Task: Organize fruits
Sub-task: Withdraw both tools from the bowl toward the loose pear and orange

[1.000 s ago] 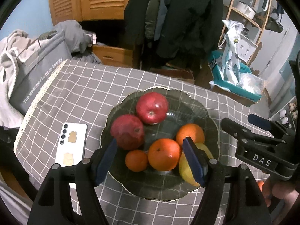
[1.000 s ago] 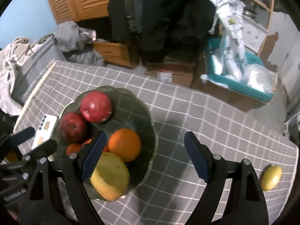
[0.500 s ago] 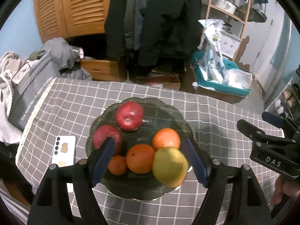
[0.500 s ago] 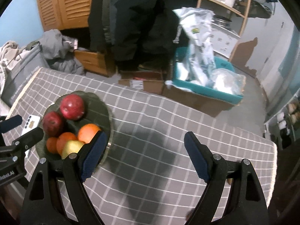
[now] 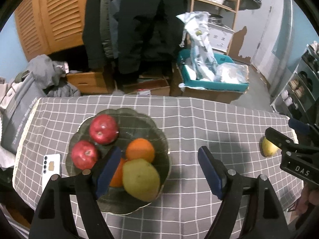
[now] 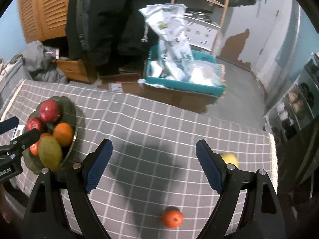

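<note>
**Both claws wide and empty over the checked cloth**

Left claw (image 5: 159, 171) hangs above the table with its jaws spreading further apart, and nothing is gripped between them; its left blue pad (image 5: 108, 171) sits in front of the dark plate (image 5: 139, 119), overlapping a half-hidden orange (image 5: 118, 176) without pressing on it. Right claw (image 6: 153, 165) is also spread wide and holds nothing, with only bare grey checked tablecloth (image 6: 155, 123) between its pads.

Nearest to the right claw, a small orange fruit (image 6: 172, 219) lies loose on the cloth, low between its arms. A yellow fruit (image 6: 231, 158) lies just behind its right finger, near the table's right edge.

On the plate, closest in, rests a yellow-green pear-like fruit (image 5: 141, 179), touching a full orange (image 5: 140, 151) behind it. Two red apples (image 5: 103, 128) lie toward the plate's far left side, one behind the other. A white phone (image 5: 51, 168) lies flat on the cloth just left of the plate.

Beyond the table stand a teal box (image 5: 215, 81) stuffed with plastic bags, dark coats (image 5: 139, 20) hanging, and a slatted wooden door (image 5: 49, 16).
</note>
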